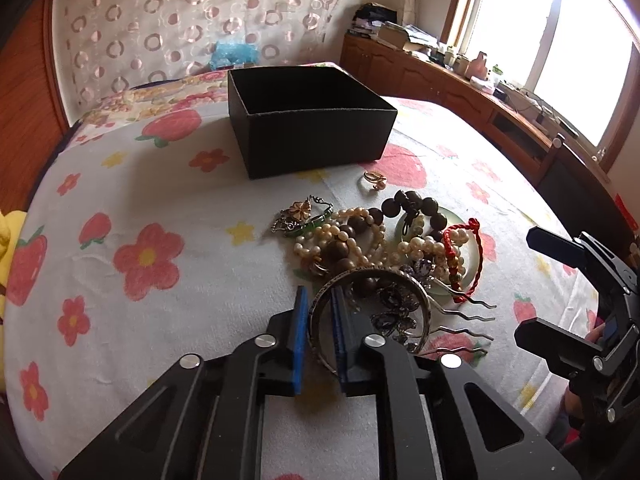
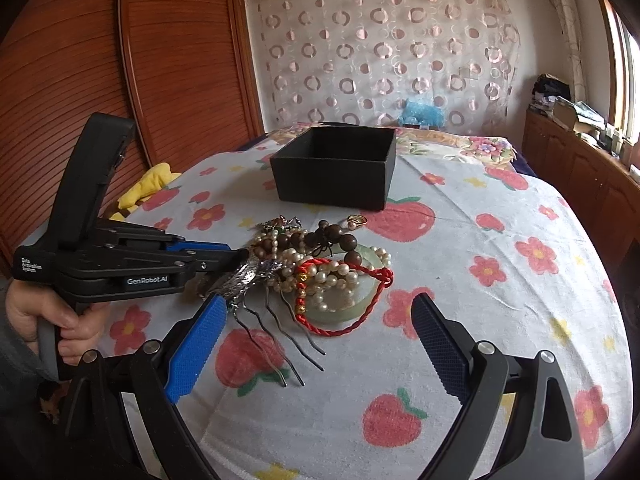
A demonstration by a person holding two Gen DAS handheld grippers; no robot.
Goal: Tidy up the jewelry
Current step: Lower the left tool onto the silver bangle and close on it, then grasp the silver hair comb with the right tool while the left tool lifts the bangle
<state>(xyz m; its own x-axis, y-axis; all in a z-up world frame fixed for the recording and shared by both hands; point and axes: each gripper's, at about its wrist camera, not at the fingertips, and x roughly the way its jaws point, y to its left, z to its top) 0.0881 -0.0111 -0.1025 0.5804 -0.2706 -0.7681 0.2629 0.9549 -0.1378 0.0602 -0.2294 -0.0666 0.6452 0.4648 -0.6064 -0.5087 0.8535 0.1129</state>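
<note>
Your left gripper [image 1: 319,330] pinches a round silver bangle [image 1: 360,280] between ribbed blue pads at the jewelry heap's near edge, short of the black box [image 1: 312,128], while your right gripper [image 2: 320,344] gapes wide, empty, before wavy hairpin prongs [image 2: 280,336].

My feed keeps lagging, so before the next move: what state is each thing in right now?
Left tongs: closed on the silver bangle's rim.
Silver bangle: gripped, at the pile's near edge.
Right tongs: open, holding nothing.
Black box: lidless; inside not visible.
Jewelry pile: tangled, on the bedspread.
Gold ring: loose, apart from the pile.
Hair comb: prongs stick out of the pile.
</note>
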